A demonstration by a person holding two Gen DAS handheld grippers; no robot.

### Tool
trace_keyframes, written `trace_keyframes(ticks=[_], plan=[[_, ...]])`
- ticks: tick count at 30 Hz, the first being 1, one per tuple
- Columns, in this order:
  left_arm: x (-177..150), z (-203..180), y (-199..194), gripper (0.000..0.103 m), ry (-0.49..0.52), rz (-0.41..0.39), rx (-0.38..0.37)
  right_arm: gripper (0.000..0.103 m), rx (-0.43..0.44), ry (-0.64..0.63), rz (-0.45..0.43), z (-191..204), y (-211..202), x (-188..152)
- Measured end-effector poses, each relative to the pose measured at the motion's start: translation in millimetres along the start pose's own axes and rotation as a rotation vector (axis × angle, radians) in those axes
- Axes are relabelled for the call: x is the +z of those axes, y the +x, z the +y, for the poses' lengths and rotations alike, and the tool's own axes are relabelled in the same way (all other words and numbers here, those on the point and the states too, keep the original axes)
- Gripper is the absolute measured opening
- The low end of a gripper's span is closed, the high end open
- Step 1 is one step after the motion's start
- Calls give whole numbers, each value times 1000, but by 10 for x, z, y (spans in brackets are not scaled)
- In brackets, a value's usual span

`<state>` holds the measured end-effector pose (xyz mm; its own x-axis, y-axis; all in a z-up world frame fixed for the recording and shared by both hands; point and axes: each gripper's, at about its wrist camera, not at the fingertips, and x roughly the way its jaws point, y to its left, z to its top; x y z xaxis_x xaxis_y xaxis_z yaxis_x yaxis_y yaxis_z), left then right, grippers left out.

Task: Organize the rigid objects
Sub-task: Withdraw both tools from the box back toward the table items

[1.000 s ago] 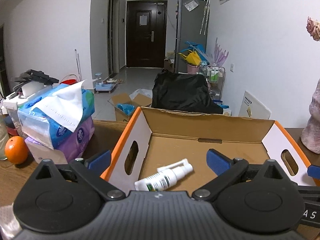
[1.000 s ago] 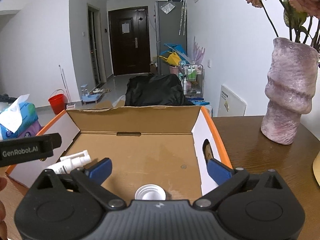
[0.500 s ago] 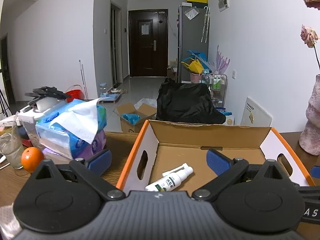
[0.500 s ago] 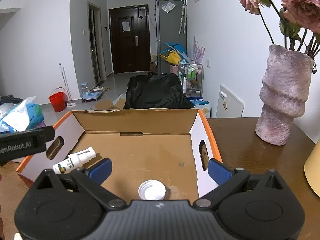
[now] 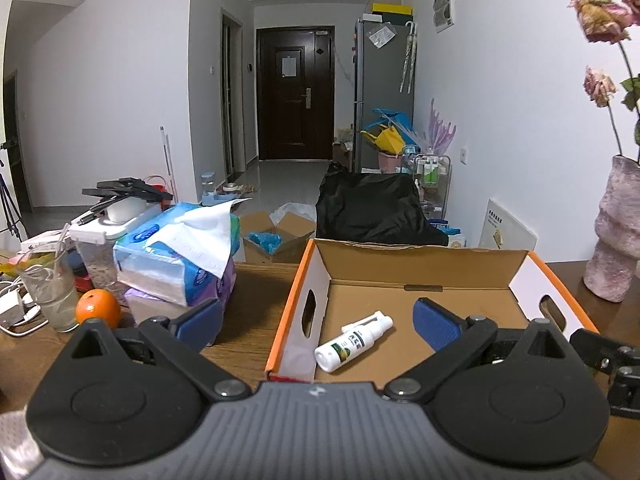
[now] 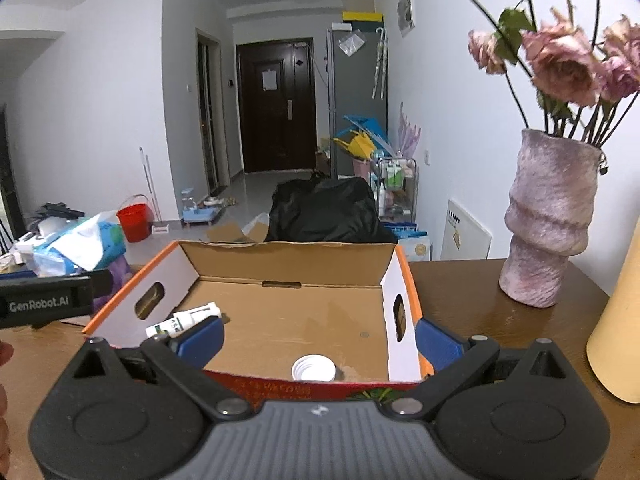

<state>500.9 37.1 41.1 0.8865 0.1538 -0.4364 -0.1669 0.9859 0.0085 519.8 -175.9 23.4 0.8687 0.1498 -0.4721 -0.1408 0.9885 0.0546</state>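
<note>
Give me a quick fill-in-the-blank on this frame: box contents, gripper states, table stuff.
1. The spray bottle lies on its ____ in the box.
2. The white cap sits inside the ____.
3. Both the left hand-held gripper and the right hand-held gripper are ____ and hold nothing.
4. The fruit beside the glass is an ____.

Missing words: side; box; open; orange

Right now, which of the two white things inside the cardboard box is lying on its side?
The white plastic spray bottle by the box's left wall lies on its side; the round white screw cap sits flat near the front wall.
</note>
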Motion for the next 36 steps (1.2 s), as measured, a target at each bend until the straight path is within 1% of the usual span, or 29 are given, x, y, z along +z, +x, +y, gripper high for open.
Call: trace_keyframes(ticks=[6, 12, 20, 30, 36], plan=[[-94, 49, -268, 103, 11, -19, -3, 102, 14, -9, -41, -2, -316, -65], [-248, 91, -473, 103, 31, -16, 3, 102, 17, -30, -65, -29, -591, -167], [-435, 168, -745, 103, 43, -7, 6, 102, 36, -69, -49, -9, -846, -362], [-654, 209, -1030, 103, 62, 5, -11, 101, 74, -114, -11, 94, -1121, -675], [-837, 182, -1155, 103, 74, 41, -26, 100, 96, -120, 21, 134, -1255, -899]])
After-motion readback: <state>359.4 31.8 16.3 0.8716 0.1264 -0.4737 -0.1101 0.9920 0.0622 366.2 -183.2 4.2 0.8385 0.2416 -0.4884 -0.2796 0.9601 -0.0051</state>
